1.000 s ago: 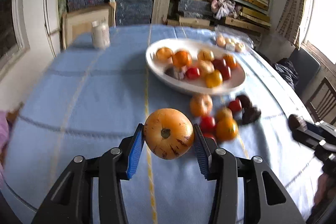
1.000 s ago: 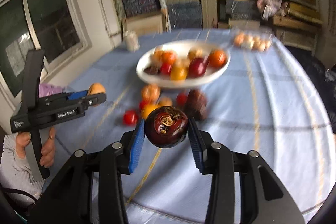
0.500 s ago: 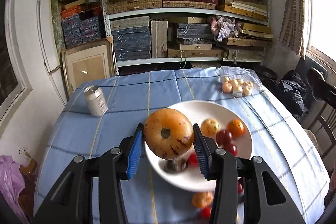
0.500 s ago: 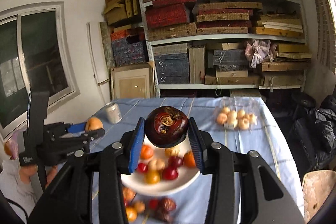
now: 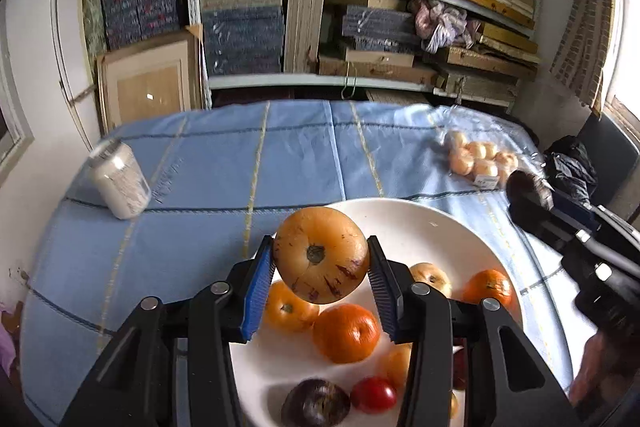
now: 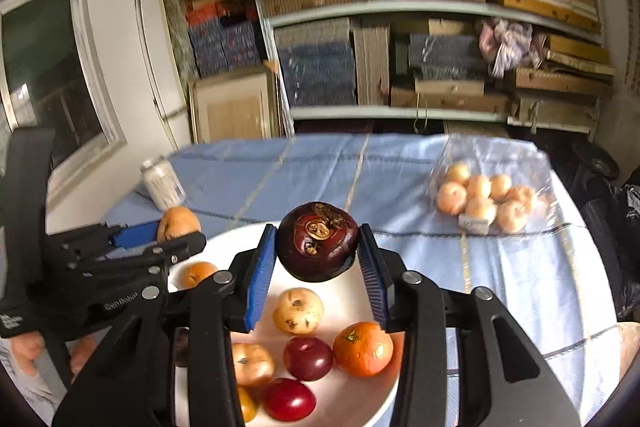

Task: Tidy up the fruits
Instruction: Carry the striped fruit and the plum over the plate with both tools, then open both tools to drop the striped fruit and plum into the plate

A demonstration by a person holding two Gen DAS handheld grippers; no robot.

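A pale orange fruit (image 5: 321,254) sat clamped between the blue pads of the left gripper (image 5: 320,277), held in the air above the near left part of the white plate (image 5: 436,227). A dark purple fruit (image 6: 317,241) was gripped the same way by the right gripper (image 6: 318,267), also raised over the plate, above a yellowish fruit (image 6: 298,310). On the plate lay an orange (image 6: 363,348), two red plums (image 6: 308,358) and several more yellow and orange fruits. In the right wrist view the left gripper reached in from the left edge with its fruit just over the plate's rim, a person's hand (image 6: 28,351) around its handle. The plate stood on a blue checked tablecloth (image 5: 240,163). Farther back on the cloth a white jar (image 5: 120,183) stood near the left edge, and a clear bag of small pale fruits (image 6: 486,197) lay to the right. Shelves stacked with boxes (image 5: 360,7) filled the wall behind the table.
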